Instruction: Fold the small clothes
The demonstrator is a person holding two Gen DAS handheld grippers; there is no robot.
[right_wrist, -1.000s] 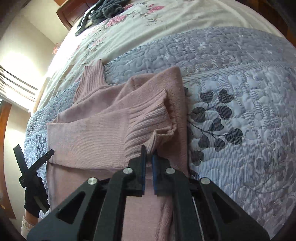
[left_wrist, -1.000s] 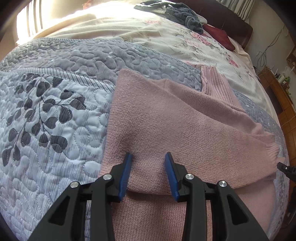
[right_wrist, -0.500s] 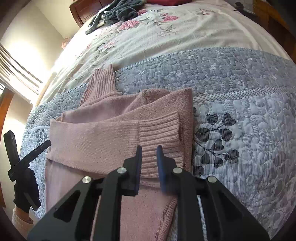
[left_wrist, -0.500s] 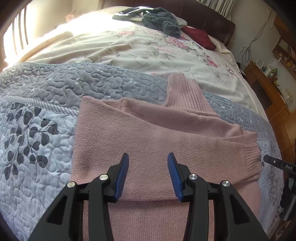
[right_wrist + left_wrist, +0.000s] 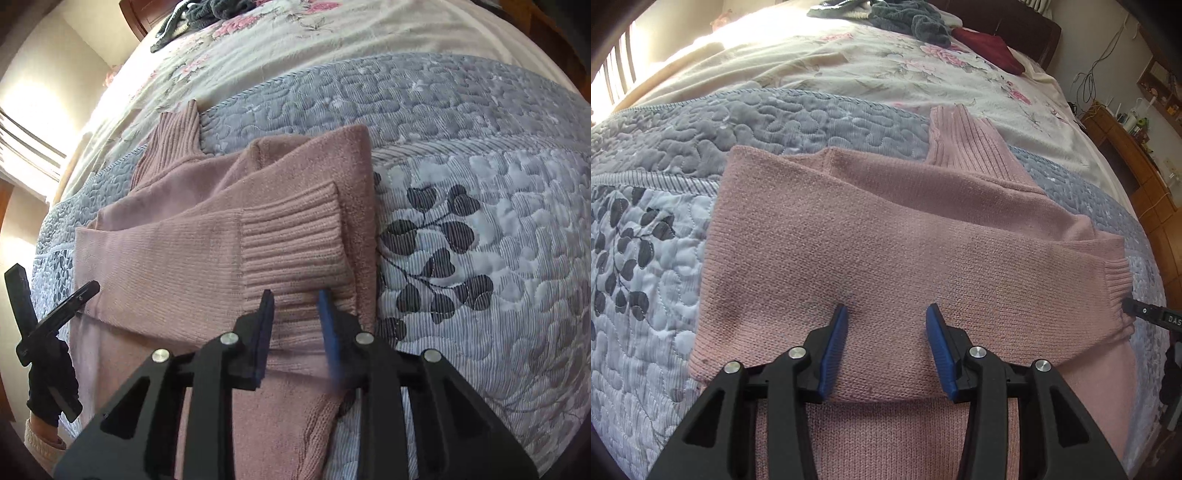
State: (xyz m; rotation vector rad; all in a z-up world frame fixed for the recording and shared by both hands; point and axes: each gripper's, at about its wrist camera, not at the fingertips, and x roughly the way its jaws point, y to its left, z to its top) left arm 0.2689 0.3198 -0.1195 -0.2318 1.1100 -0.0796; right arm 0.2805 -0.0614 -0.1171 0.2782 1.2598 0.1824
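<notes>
A pink knitted sweater [image 5: 894, 258] lies flat on a grey-blue quilted bedspread with a leaf pattern [image 5: 639, 258], its ribbed collar [image 5: 964, 147] pointing away towards a cream floral blanket [image 5: 849, 70] further up the bed. One sleeve lies folded across the body, its ribbed cuff [image 5: 291, 240] near the sweater's right edge. A heap of dark grey clothes [image 5: 912, 18] and a dark red cloth [image 5: 990, 48] rest at the far end. The left gripper [image 5: 886, 314] is over the folded sleeve, the right gripper [image 5: 295, 295] over the cuff.

Dusty-pink knitted sweater [image 5: 886, 236] with ribbed cuffs; grey-blue quilted bedspread [image 5: 480, 221] bearing dark leaf sprigs; cream blanket [image 5: 886, 74] with pink roses.
</notes>
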